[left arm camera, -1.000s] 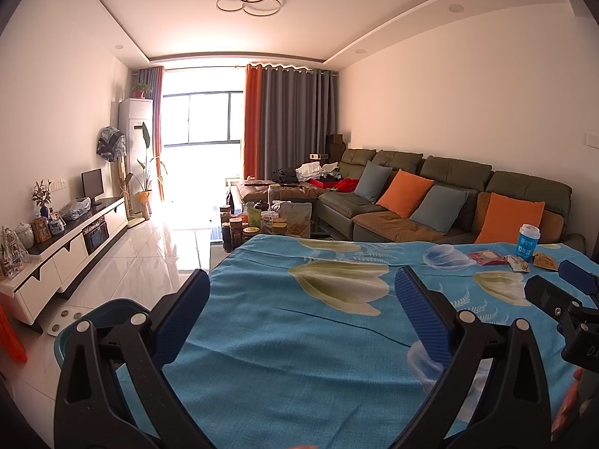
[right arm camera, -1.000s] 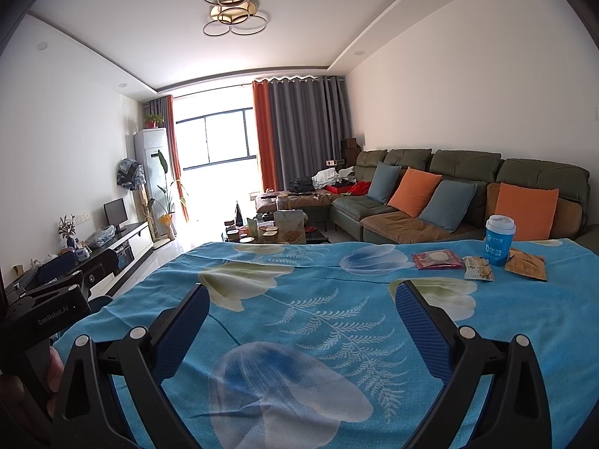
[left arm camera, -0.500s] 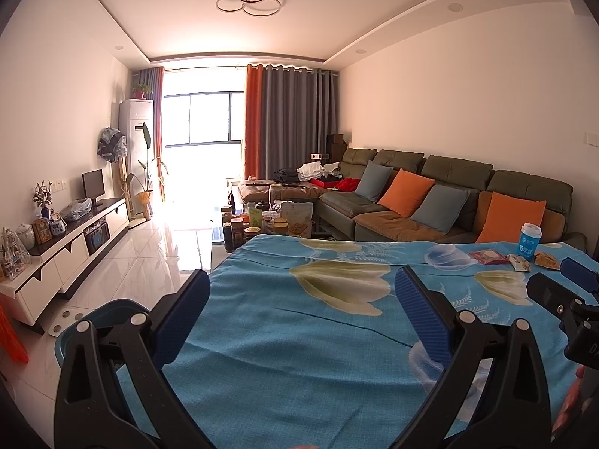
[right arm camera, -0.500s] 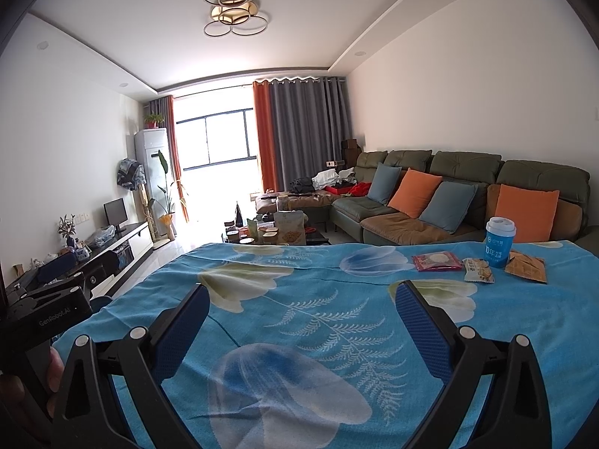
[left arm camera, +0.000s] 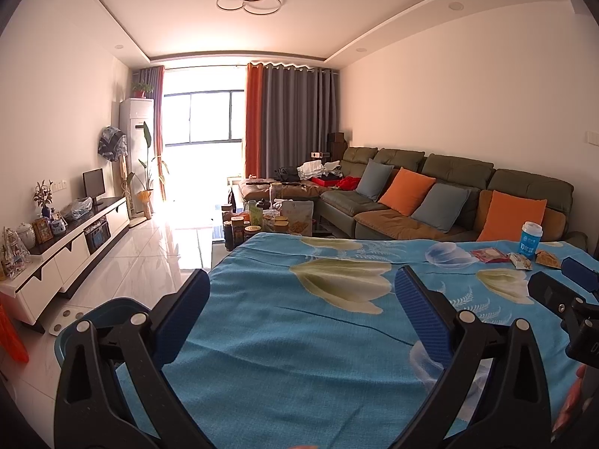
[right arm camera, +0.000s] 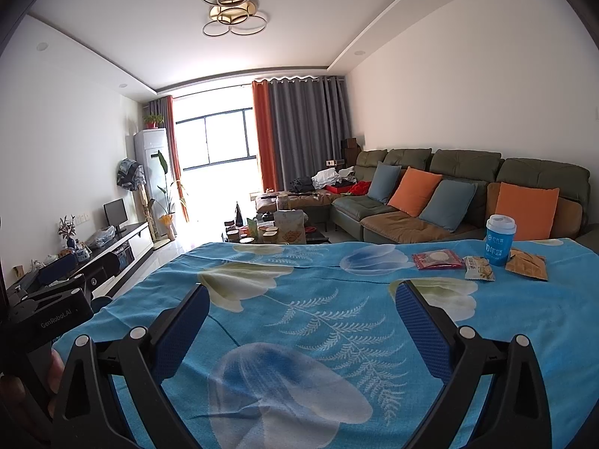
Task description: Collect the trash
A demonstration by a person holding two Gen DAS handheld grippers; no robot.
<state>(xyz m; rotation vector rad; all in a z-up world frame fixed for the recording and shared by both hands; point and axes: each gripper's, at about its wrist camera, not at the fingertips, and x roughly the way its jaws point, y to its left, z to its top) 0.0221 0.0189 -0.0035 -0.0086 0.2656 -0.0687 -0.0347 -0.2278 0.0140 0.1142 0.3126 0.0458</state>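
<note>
A: Where is the trash lying?

B: It is sitting in a cluster at about two o'clock on the table, seen from the right wrist camera. A blue paper cup (right arm camera: pixel 500 239) is standing upright, and three flat wrappers are lying around its base: a red packet (right arm camera: pixel 437 260) at its nine o'clock, a small pale wrapper (right arm camera: pixel 479 268) just in front of it, and a brown packet (right arm camera: pixel 528 263) at its three o'clock. The pale wrapper looks to be touching or nearly touching the cup; I cannot tell which.

A: And the grippers?

B: The right gripper (right arm camera: pixel 299 329) is hovering over the blue flowered tablecloth (right arm camera: pixel 299 336), its blue pads spread wide with nothing between them. The left gripper (left arm camera: pixel 299 318) is doing the same, jaws apart and empty.

A: Why are they being held like that?

B: My guess is that wide jaws are keeping either one ready to close around the cup or pinch a thin wrapper. The right one is nearer the cluster, so it seems the likelier to reach.

A: Anywhere to put the trash?

B: A dark teal bin (left arm camera: pixel 105 312) is showing below the table edge at the left gripper's eight o'clock. That may be why the left one is staying on that side. What is in it is hidden.
</note>
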